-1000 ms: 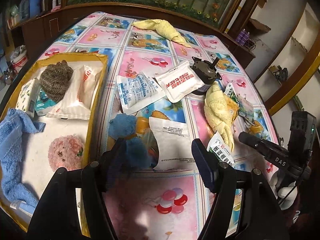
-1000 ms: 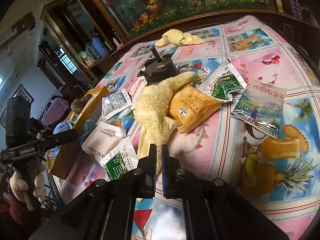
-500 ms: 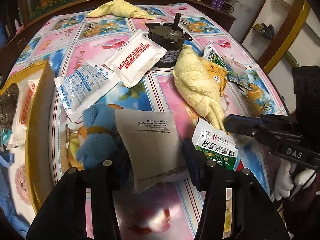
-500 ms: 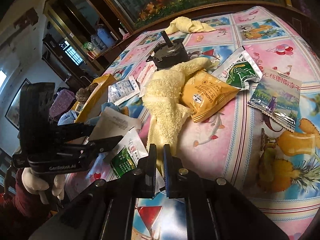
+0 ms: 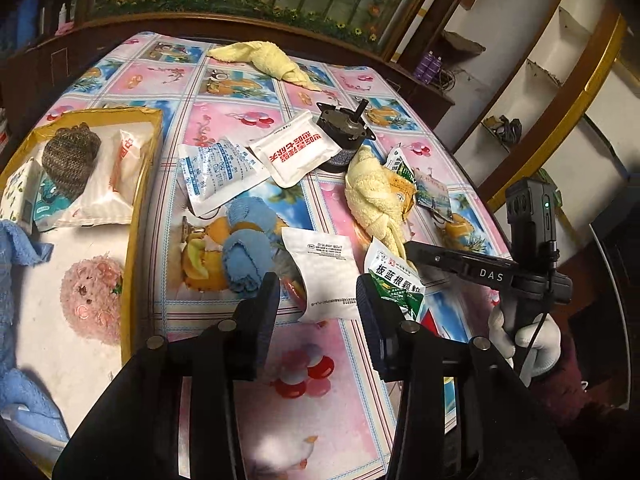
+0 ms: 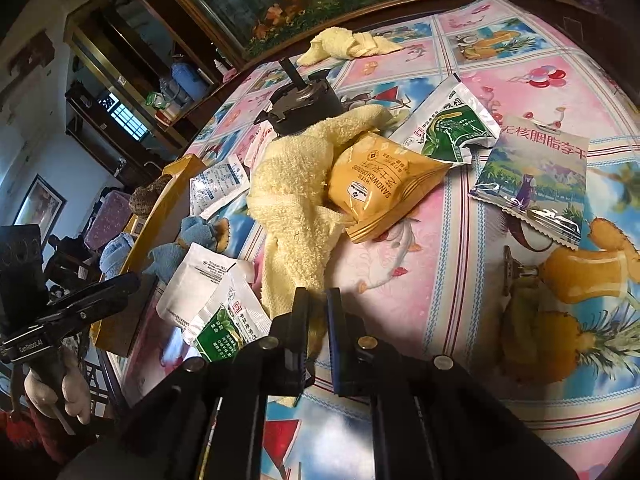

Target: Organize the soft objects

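Observation:
A yellow towel (image 6: 296, 184) lies on the patterned table, draped over an orange snack bag (image 6: 380, 184). Its near end runs between the fingers of my right gripper (image 6: 318, 308), which is shut on it. The towel also shows in the left wrist view (image 5: 376, 196). My left gripper (image 5: 318, 292) is open and empty above a white pouch (image 5: 324, 272), with a blue cloth (image 5: 244, 256) to its left. A second yellow towel (image 5: 264, 58) lies at the far edge. A yellow-rimmed tray (image 5: 146, 168) on the left holds a knitted hat (image 5: 70, 158), a pink fluffy item (image 5: 90, 296) and a blue towel (image 5: 16, 248).
A black motor (image 5: 344, 128) stands mid-table. Several packets lie around: a white-red pouch (image 5: 294, 152), a blue-printed pouch (image 5: 216, 172), green sachets (image 5: 396, 280) (image 6: 452, 124) and a plum packet (image 6: 532, 176). A wooden cabinet (image 5: 200, 24) borders the far side.
My left gripper swung right over the pouch, then drew back left, so the tray is in view again. My right gripper crept forward and shut on the yellow towel's end.

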The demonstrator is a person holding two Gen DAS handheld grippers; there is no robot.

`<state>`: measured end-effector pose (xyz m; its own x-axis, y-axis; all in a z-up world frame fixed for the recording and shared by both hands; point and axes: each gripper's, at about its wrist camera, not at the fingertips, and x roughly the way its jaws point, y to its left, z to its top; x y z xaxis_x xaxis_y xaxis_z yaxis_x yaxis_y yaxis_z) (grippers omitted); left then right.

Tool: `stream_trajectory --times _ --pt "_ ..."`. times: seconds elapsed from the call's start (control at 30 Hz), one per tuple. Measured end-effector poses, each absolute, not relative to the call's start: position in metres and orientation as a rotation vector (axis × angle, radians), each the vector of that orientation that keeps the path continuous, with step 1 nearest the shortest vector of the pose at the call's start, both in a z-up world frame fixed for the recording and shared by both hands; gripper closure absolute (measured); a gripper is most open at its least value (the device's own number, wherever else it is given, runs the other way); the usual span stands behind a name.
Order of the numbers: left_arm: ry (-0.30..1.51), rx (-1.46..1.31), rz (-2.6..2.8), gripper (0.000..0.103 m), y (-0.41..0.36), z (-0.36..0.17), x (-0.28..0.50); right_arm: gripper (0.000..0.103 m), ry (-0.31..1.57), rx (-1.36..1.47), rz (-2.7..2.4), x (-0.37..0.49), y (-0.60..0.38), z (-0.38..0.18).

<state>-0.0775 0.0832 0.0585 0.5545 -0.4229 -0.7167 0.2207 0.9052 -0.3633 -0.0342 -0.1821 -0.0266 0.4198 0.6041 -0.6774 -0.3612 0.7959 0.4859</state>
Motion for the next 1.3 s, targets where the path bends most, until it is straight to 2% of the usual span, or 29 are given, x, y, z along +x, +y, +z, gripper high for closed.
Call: stream_trajectory --times 0.43,0.53,0.63,0.73,0.77,0.87,1.0,1.13,1.3 --pt "0.895 -0.301 -0.384 0.064 0.105 0.057 -0.095 0.096 0.945 0.275 0.587 -0.034 -0.185 -0.025" --pt "0.902 -0.323 -0.392 0.064 0.112 0.052 -0.099 0.085 0.914 0.237 0.521 -0.038 -0.186 -0.017" --pt "0.923 -0.310 -0.401 0.064 0.115 0.046 -0.105 0.083 0.866 0.220 0.551 -0.060 -0.182 0.002" --pt "0.919 -0.294 -0.403 0.064 0.116 0.046 -0.109 0.057 0.855 0.152 0.631 -0.085 -0.161 0.016" --pt "0.918 -0.289 -0.401 0.064 0.114 0.047 -0.109 0.052 0.856 0.111 0.653 -0.090 -0.151 0.018" --pt "0.920 -0.277 -0.419 0.062 0.106 0.050 -0.106 0.052 0.865 -0.018 0.651 -0.096 -0.124 0.018" --pt "0.950 -0.285 -0.458 0.052 0.089 0.050 -0.090 0.052 0.876 -0.175 0.585 -0.093 -0.102 0.004" --pt "1.015 -0.288 -0.453 0.052 0.070 0.038 -0.064 0.052 0.851 -0.302 0.515 -0.089 -0.086 -0.008" --pt "1.034 -0.259 -0.430 0.052 0.056 0.032 -0.048 0.052 0.856 -0.298 0.509 -0.084 -0.091 -0.012"
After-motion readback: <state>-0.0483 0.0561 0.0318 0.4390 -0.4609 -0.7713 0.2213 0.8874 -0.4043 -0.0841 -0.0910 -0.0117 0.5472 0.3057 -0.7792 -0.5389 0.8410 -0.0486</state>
